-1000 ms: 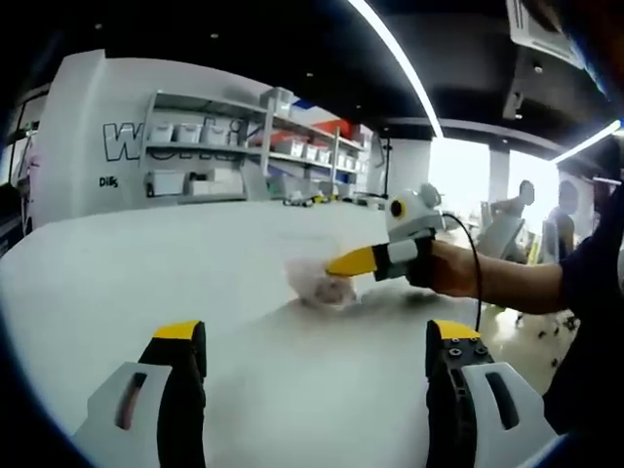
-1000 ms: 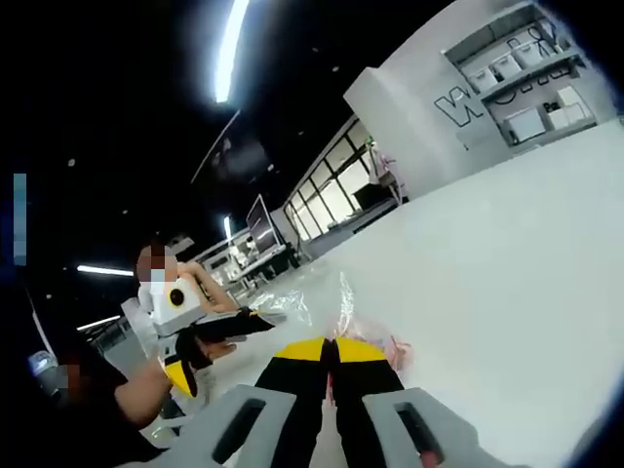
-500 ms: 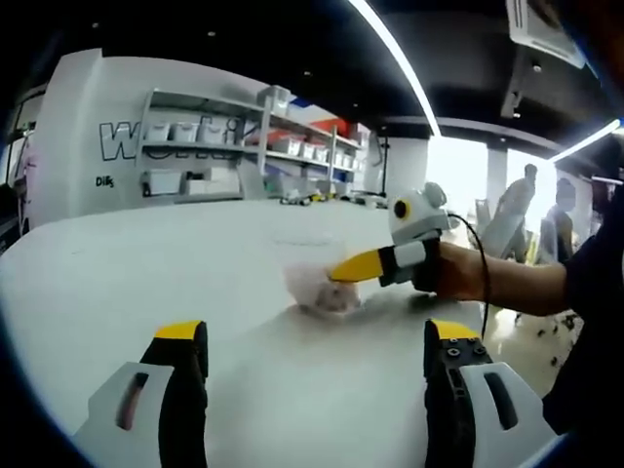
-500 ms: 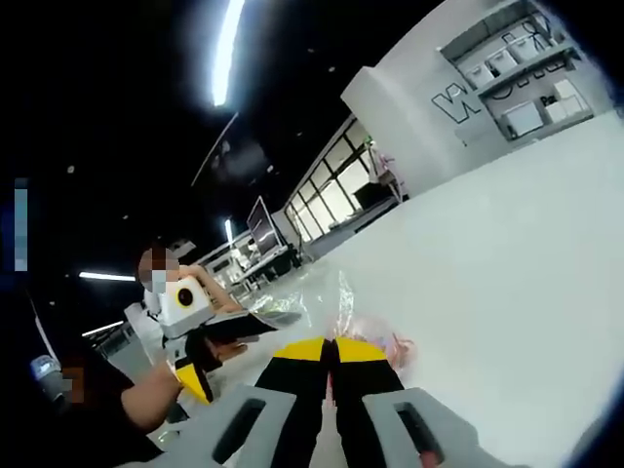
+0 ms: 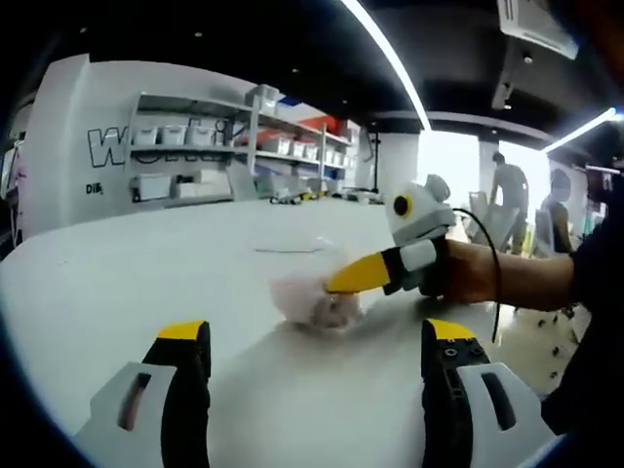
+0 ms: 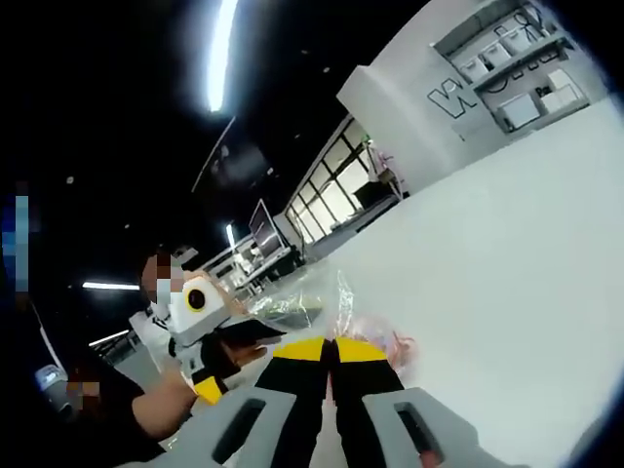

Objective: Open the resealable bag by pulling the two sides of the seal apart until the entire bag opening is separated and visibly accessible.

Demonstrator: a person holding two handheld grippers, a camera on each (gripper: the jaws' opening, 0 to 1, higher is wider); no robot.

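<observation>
One bag (image 5: 314, 297) pinched in right claw (image 6: 334, 346), left claw (image 5: 314, 336) apart.

The clear, crinkled plastic resealable bag (image 6: 322, 304) looks thin and glossy, catching glints. The white table (image 5: 146, 273) seems smooth with a soft sheen. The right tongs (image 6: 330, 351), yellow-tipped black, look like matt hard plastic.

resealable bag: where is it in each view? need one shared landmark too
Left gripper view: the resealable bag sits mid-frame on the white table, pinched by the right hand-held gripper coming in from the right.
Right gripper view: the bag is low centre, just above that gripper's own shut yellow tips.
Shared landmark: the wall shelving behind the table.
</observation>
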